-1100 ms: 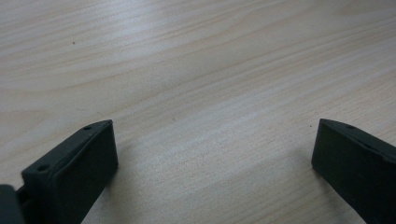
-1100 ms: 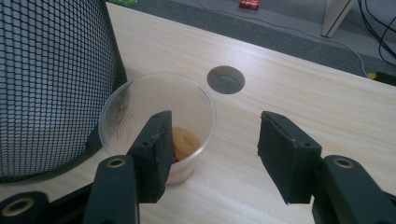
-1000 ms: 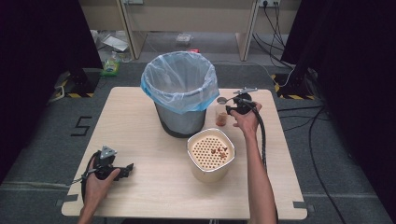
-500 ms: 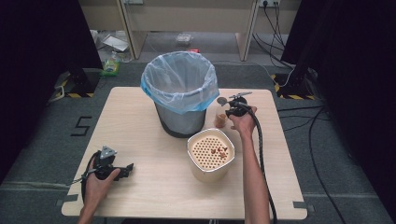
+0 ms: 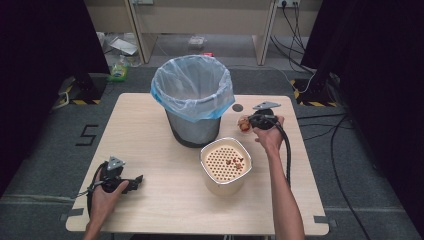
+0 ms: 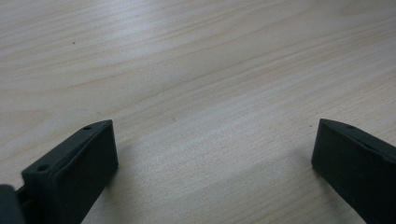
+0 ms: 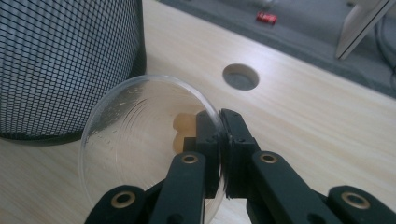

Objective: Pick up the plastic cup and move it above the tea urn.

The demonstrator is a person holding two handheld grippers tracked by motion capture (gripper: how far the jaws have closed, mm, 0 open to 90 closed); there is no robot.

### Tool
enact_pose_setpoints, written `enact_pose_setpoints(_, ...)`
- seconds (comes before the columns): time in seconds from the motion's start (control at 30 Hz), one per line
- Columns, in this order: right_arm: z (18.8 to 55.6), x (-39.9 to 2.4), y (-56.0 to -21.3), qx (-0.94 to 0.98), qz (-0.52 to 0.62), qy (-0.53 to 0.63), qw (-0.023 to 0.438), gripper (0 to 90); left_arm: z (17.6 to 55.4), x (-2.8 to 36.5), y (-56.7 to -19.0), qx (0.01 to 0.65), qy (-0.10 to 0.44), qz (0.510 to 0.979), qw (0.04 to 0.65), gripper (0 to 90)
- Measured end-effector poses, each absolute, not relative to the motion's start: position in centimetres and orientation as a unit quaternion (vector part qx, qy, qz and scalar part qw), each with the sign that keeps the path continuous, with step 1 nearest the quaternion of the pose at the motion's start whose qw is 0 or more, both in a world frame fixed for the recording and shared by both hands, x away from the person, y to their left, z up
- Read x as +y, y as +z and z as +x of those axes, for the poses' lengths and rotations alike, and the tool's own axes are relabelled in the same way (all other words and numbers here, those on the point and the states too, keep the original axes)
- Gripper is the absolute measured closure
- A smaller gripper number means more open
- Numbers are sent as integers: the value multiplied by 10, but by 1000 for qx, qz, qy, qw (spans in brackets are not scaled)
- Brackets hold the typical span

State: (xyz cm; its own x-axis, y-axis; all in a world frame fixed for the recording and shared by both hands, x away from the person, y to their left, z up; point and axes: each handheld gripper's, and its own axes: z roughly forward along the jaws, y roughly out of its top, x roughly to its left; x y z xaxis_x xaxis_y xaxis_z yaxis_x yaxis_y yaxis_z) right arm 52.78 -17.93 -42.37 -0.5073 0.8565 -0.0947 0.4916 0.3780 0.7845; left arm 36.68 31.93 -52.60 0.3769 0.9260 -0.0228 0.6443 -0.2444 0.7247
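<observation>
Right gripper (image 7: pixel 219 149) pinches clear cup's (image 7: pixel 140 140) rim; bin (image 7: pixel 65 65) beside.

A pale wood table (image 5: pixel 150 130) stands on grey carpet (image 5: pixel 45 165) marked with a black "5" (image 5: pixel 88 135). Beyond it is a light wooden bench (image 5: pixel 200 20), with litter (a green bottle (image 5: pixel 119 70) among it) underneath. Black curtains (image 5: pixel 40 45) flank both sides; cables (image 5: pixel 345 130) trail right.
</observation>
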Motion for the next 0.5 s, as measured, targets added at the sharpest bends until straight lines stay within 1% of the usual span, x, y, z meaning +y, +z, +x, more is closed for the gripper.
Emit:
enact_pose_setpoints(0.13, 507, -194, -417, 775, 423, 381, 275, 870, 367, 319, -526, 517, 211, 760, 333, 0)
enact_pose_setpoints(0.3, 492, -207, -418, 769, 424, 384, 285, 870, 367, 319, -526, 517, 211, 760, 333, 0)
enact_pose_setpoints(0.5, 466, -220, -420, 754, 420, 397, 313, 869, 367, 319, -526, 517, 211, 760, 333, 0)
